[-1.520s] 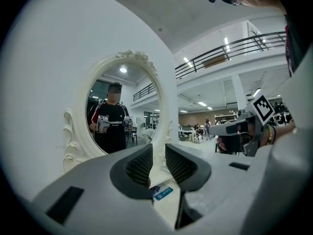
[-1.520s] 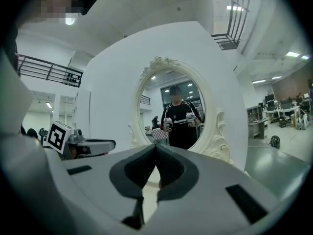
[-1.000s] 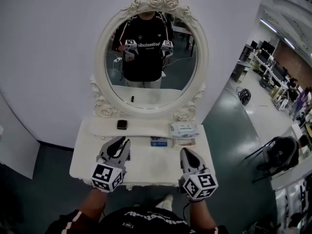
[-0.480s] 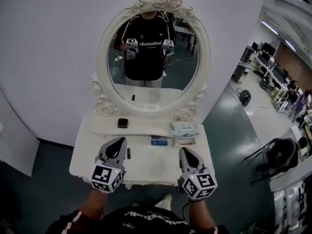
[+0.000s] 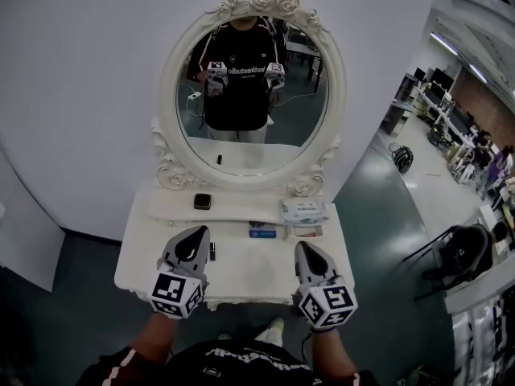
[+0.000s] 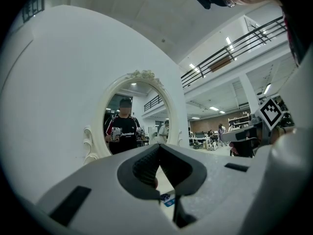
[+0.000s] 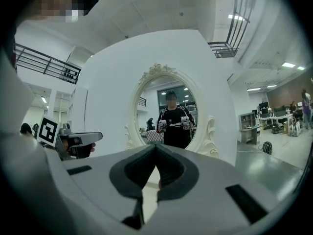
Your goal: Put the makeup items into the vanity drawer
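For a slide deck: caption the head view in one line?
Both shut, left gripper and right gripper hover over a white vanity table facing its oval mirror.

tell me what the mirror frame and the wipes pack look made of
Mirror frame: white, smooth satin finish with moulded roses, likely painted wood or cast resin. Wipes pack: probably soft plastic film, judging by its pillowy shape and faint sheen.

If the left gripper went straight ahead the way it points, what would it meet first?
Likely the vanity's raised back ledge near the dark compact, else the mirror frame above; the left gripper's height is unclear.
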`<state>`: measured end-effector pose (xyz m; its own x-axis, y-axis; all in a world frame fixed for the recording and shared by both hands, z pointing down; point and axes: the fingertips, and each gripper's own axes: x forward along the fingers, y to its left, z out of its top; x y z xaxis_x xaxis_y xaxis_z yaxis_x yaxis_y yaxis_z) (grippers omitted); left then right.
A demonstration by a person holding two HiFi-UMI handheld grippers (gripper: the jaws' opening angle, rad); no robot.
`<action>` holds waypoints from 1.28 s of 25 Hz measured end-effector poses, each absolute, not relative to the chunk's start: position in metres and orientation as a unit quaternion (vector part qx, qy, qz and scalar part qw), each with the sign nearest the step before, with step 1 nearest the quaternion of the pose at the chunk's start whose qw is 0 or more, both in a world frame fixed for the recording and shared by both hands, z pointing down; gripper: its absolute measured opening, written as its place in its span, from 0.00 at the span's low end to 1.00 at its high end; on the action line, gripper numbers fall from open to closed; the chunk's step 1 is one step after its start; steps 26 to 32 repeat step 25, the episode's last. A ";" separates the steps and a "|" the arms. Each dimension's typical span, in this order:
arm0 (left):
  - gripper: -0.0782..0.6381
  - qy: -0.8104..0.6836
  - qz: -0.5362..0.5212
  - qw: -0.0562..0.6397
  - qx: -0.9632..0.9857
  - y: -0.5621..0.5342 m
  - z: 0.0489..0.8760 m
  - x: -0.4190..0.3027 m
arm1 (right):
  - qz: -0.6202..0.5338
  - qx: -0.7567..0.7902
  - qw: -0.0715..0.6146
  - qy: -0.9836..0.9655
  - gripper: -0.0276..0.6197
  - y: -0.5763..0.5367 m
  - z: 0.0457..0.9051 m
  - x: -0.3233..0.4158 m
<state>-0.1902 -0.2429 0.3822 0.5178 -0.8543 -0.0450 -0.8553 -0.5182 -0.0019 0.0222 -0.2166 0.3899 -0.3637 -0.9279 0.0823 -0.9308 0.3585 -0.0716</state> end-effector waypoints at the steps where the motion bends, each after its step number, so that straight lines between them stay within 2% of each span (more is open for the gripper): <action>1: 0.12 0.490 0.019 0.012 -0.871 -0.243 0.382 -0.190 | 0.052 0.565 0.014 -0.823 0.05 -0.216 0.390 0.023; 32: 0.12 0.488 0.028 0.012 -0.872 -0.242 0.378 -0.191 | 0.051 0.563 0.018 -0.825 0.05 -0.214 0.388 0.020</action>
